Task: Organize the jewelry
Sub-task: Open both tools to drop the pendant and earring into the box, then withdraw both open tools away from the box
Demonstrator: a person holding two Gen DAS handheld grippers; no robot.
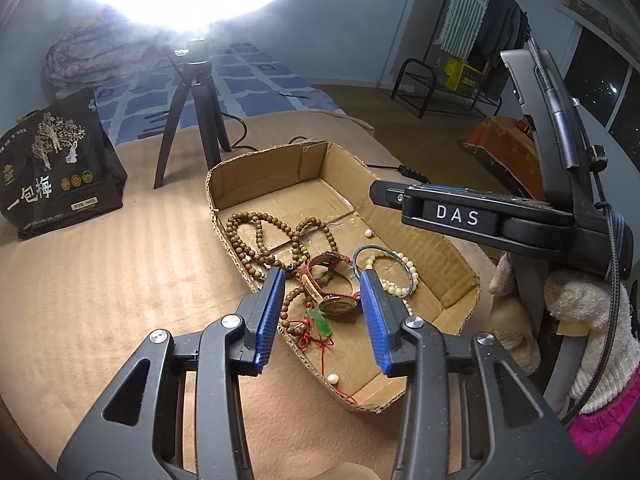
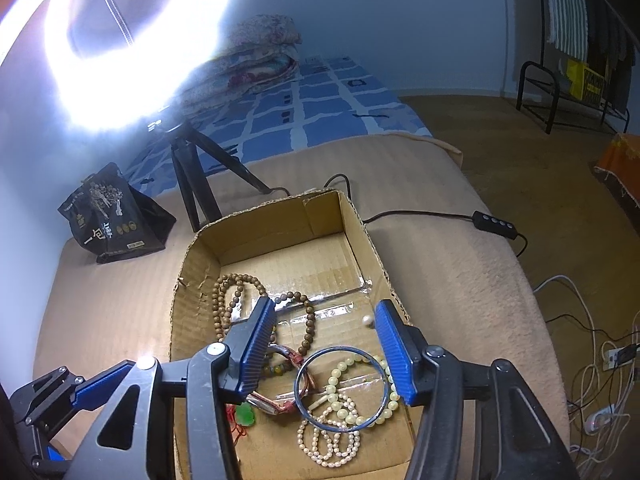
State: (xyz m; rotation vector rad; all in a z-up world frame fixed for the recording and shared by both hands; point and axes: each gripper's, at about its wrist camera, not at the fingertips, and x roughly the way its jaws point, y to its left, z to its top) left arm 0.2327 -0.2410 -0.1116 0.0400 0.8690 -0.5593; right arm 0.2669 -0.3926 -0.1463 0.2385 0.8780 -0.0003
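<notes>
Right gripper [image 2: 326,354], fingers spread, hangs directly over blue bangle [image 2: 341,388] lying flat at lower centre; left gripper [image 1: 322,316], also spread, straddles the watch [image 1: 334,286].

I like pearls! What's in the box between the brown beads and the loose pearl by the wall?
Only bare, taped cardboard between the beads and pearl, right wrist view.

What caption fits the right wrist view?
Open right gripper over cardboard box holding blue bangle, pearl strands, wooden beads.
</notes>
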